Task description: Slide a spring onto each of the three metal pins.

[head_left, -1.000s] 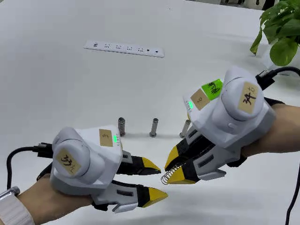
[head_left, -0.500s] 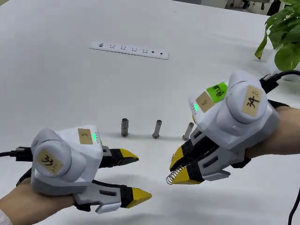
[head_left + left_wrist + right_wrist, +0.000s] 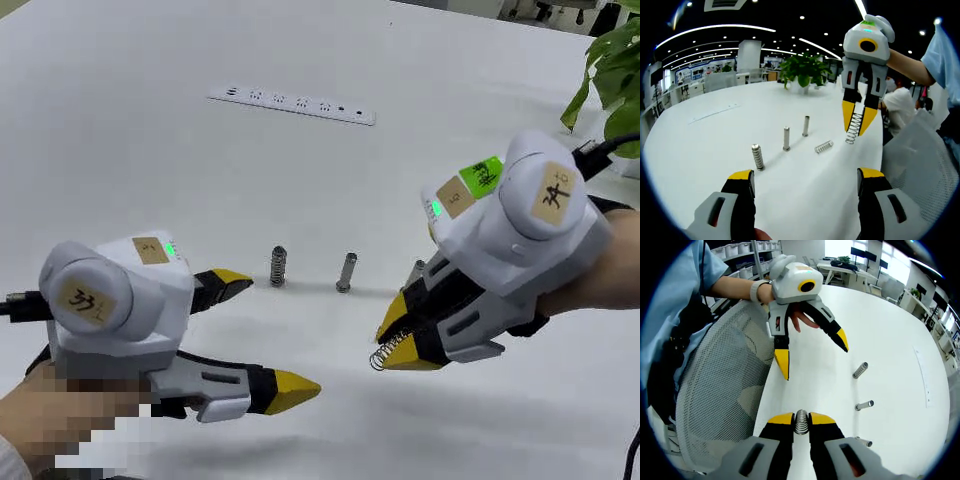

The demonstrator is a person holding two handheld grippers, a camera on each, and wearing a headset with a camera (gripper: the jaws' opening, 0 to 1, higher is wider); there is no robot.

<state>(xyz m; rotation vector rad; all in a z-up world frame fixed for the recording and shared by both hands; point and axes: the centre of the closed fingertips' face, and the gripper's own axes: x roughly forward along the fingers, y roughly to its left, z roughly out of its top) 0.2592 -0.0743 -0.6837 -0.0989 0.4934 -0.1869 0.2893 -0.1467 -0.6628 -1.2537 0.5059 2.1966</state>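
Observation:
Three short metal pins stand in a row on the white table. The left pin (image 3: 278, 266) carries a spring; the middle pin (image 3: 346, 272) is bare, and the right pin (image 3: 415, 271) is half hidden behind my right gripper (image 3: 393, 340). That gripper is shut on a small spring (image 3: 381, 355), seen between its jaws (image 3: 801, 421), and hangs in front of the pins. My left gripper (image 3: 265, 335) is wide open with nothing in it, to the left of the right one. A loose spring (image 3: 823, 146) lies beside the pins.
A white power strip (image 3: 292, 104) lies at the back of the table. A potted plant (image 3: 612, 85) stands at the far right. Beside the table's near edge is a grey mesh chair (image 3: 720, 390).
My left gripper has drawn away to the left and its jaws have spread wider. My right gripper keeps its hold on the spring and has barely moved.

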